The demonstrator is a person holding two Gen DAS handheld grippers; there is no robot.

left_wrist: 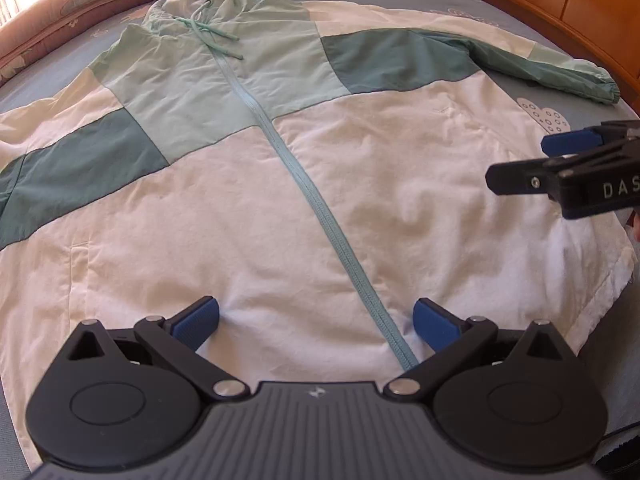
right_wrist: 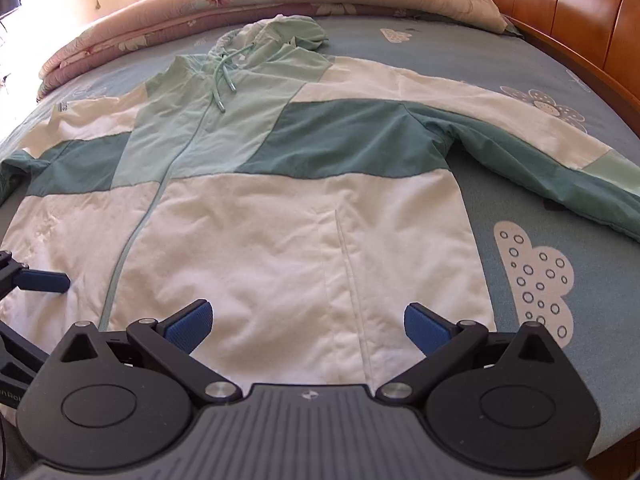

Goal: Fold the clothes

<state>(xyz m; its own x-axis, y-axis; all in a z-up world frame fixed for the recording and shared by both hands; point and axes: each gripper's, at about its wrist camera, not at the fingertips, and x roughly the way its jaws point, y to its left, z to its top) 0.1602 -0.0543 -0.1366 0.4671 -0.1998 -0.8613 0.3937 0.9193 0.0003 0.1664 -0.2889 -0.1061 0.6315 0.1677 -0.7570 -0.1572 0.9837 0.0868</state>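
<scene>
- The left gripper (left_wrist: 316, 320) fills the near edge of the left wrist view with its jaws spread wide and nothing between them; its blue pads (left_wrist: 198, 322) hover over the white hem of the jacket (left_wrist: 280, 184).
- The right gripper (right_wrist: 306, 322) sits the same way in the right wrist view, jaws wide apart and empty, above the white lower panel on the jacket's other half.
- Each camera catches the other tool: the left view shows the right gripper entering from the right edge with white letters "DAS" on its black body, cut off by the frame; the right view shows one blue pad of the left gripper at the left edge, and partial lettering lower on that edge that cannot be read fully.
- The jacket lies flat and face up on the bedsheet (right_wrist: 520, 184), zipped, both sleeves spread outward.
- The zipper (left_wrist: 320, 216) runs up the middle from just beside the left gripper's right pad to the collar.
- Only the right view shows a pocket seam (right_wrist: 348, 256) in the white panel and a small tag (right_wrist: 62, 107) on the far left sleeve, too small to read.
- Farther off, the drawstrings (right_wrist: 224, 84) lie on the mint chest panel below the hood (right_wrist: 292, 30).
- Beyond the hood lies a floral quilt (right_wrist: 248, 0) bearing cursive script that cannot be made out; a wooden headboard (right_wrist: 560, 12) stands on the right.
</scene>
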